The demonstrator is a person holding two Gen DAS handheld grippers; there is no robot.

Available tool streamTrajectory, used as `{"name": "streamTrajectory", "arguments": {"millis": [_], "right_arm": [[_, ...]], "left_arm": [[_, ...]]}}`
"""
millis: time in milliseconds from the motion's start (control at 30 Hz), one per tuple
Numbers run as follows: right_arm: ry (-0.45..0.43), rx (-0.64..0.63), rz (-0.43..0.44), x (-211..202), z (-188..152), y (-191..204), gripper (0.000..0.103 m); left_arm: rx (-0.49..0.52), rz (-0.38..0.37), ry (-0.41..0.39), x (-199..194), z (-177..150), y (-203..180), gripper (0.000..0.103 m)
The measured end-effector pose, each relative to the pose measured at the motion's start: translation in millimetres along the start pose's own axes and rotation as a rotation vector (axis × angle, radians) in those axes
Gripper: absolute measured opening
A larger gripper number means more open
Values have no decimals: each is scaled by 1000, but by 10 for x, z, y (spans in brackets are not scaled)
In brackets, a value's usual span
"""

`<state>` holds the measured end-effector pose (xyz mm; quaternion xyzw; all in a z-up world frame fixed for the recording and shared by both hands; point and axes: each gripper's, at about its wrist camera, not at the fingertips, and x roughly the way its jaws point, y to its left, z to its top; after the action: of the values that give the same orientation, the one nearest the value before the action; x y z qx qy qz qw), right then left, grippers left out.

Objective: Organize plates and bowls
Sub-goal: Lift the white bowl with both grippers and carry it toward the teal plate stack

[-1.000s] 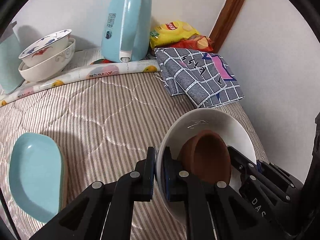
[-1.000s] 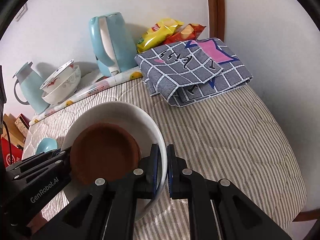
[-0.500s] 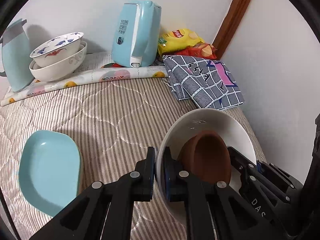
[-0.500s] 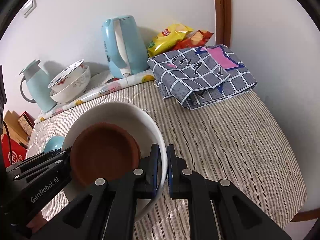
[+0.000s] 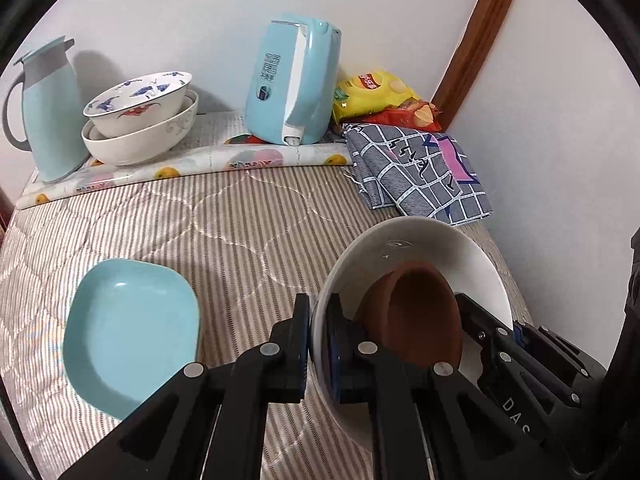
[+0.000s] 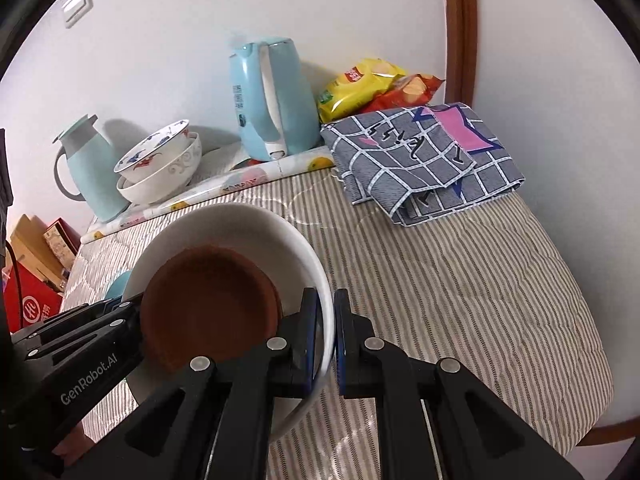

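Left tongs (image 5: 318, 340) pinch the near rim of the white bowl (image 5: 416, 240), which holds a brown bowl (image 5: 420, 312) and hangs above the striped bed cover (image 5: 240, 216); a blue plate (image 5: 128, 328) lies to its left, and two stacked patterned bowls (image 5: 140, 120) sit by the wall. Right tongs (image 6: 326, 336) pinch the white bowl's (image 6: 224, 224) opposite rim, with the brown bowl (image 6: 208, 300) inside and the folded checked cloth (image 6: 420, 160) well apart.
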<state>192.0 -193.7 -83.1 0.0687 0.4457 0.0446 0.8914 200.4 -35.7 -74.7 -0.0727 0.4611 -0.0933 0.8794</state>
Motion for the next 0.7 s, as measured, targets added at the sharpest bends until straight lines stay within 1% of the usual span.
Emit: {"name": "streamTrajectory", "arguments": {"millis": [233,700], "right_arm": [[-3,-7,11,-34,-25,125,8],[-12,-34,34,-48,-28,527,8]], "left_arm": [[-9,8,-6,-84,-22,138,8],[-29,33,-28,-275,-16,489,9]]}}
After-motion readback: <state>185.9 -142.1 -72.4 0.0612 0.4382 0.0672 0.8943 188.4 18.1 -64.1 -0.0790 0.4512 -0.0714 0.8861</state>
